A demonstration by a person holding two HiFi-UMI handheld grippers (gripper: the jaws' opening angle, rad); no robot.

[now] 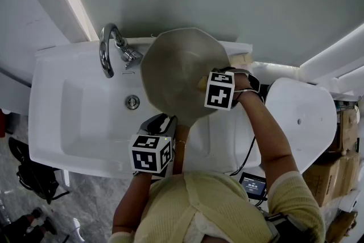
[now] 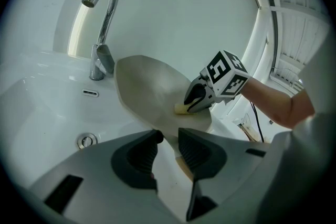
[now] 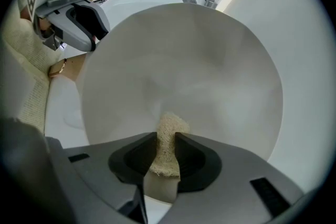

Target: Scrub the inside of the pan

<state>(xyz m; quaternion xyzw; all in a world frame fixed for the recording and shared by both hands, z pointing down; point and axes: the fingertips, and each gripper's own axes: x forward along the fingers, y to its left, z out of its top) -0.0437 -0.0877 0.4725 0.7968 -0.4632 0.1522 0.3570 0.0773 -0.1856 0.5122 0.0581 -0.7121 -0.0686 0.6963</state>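
Note:
A round beige-grey pan [image 1: 176,71] is held tilted over the white sink [image 1: 74,122], its inside facing me. My left gripper [image 1: 165,120] is at the pan's near edge, shut on its wooden handle [image 2: 182,165], which runs between the jaws [image 2: 168,139]. My right gripper [image 1: 203,85] points down into the pan, shut on a pale yellow sponge [image 3: 169,126]. The sponge's tip presses on the pan's inner face [image 3: 184,60], right of centre in the head view. In the left gripper view the sponge [image 2: 181,108] shows under the right gripper [image 2: 193,103].
A chrome faucet [image 1: 108,48] stands at the sink's back, just left of the pan, with the drain [image 1: 132,102] below it. A white curved top [image 1: 307,111] lies right of the sink. A small screen device [image 1: 253,185] and cardboard boxes [image 1: 344,134] are at the right.

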